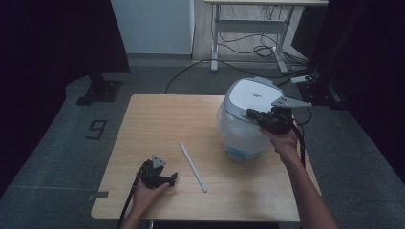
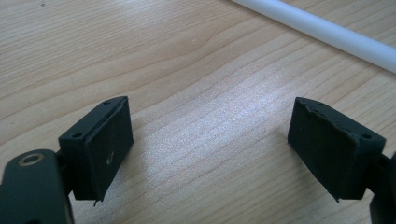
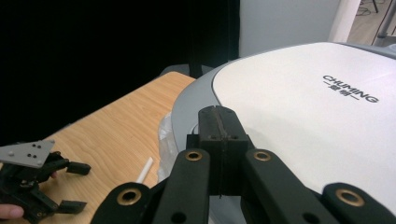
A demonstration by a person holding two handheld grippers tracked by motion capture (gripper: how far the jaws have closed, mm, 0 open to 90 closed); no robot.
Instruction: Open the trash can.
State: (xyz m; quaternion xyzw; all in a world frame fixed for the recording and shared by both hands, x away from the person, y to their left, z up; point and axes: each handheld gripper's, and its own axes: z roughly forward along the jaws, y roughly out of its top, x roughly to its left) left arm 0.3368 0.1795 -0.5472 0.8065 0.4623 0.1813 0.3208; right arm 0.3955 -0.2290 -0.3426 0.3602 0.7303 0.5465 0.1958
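A white bin (image 1: pixel 241 136) wrapped in clear plastic stands at the table's right, topped by a grey-rimmed white lid (image 1: pixel 250 95) (image 3: pixel 303 107) printed CHUMING. My right gripper (image 1: pixel 251 113) (image 3: pixel 217 114) is shut, its jaws pressed together over the lid's near rim with nothing seen between them. A white tube (image 1: pixel 193 167) (image 2: pixel 322 30) (image 3: pixel 144 170) lies on the wood at mid-table. My left gripper (image 1: pixel 173 179) (image 2: pixel 210 140) rests low on the table near the front edge, open, with bare wood between its pads; the tube lies beyond its tips. It also appears in the right gripper view (image 3: pixel 77 186).
The wooden table (image 1: pixel 162 119) has free room on its left and back. On the floor behind are a white desk frame (image 1: pixel 248 28), loose cables (image 1: pixel 260 47), a power strip (image 1: pixel 303 79) and a black stand base (image 1: pixel 98 90).
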